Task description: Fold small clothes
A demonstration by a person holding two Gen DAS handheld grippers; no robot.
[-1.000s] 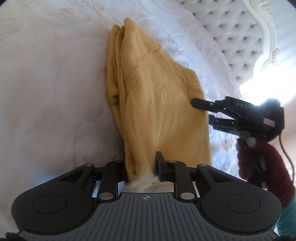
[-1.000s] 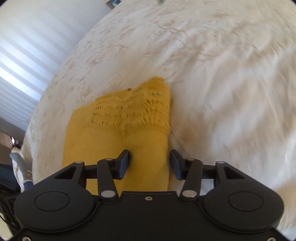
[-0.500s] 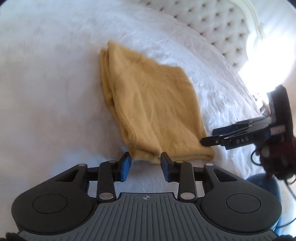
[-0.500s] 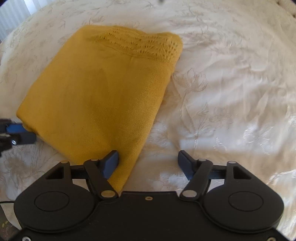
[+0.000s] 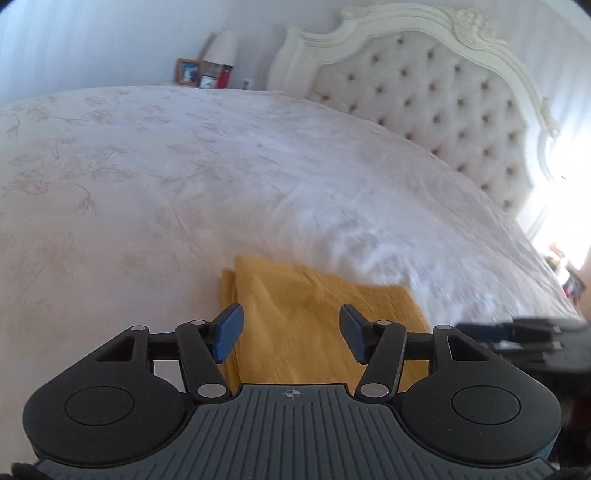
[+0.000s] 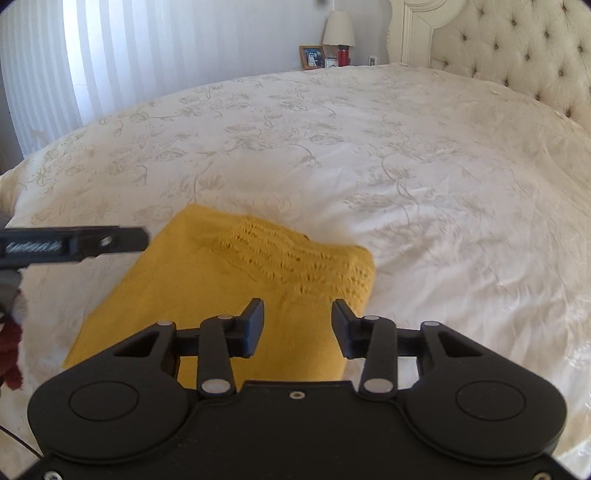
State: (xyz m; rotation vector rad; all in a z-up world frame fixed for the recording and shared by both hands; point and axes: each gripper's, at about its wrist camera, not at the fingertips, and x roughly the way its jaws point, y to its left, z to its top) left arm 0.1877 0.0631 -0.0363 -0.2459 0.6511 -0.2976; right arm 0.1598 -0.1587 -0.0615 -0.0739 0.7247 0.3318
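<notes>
A folded yellow knit garment (image 5: 295,317) lies flat on the white bedspread (image 5: 184,184). It also shows in the right wrist view (image 6: 221,295), with its open-knit band on top. My left gripper (image 5: 291,334) is open and empty, held above the garment's near edge. My right gripper (image 6: 297,328) is open and empty, above the garment's near right part. The left gripper's fingers (image 6: 110,242) show from the side at the garment's left corner. The right gripper (image 5: 532,339) shows blurred at the right edge of the left wrist view.
A tufted cream headboard (image 5: 443,103) stands at the far end of the bed. A bedside table with a lamp (image 6: 339,27), a photo frame (image 6: 312,57) and a red bottle (image 6: 343,55) is behind the bed. White curtains (image 6: 110,55) hang at the left.
My left gripper let go of the garment's edge and opened wide. Both grippers pulled back and tilted up, so the folded garment now lies free on the bed.
</notes>
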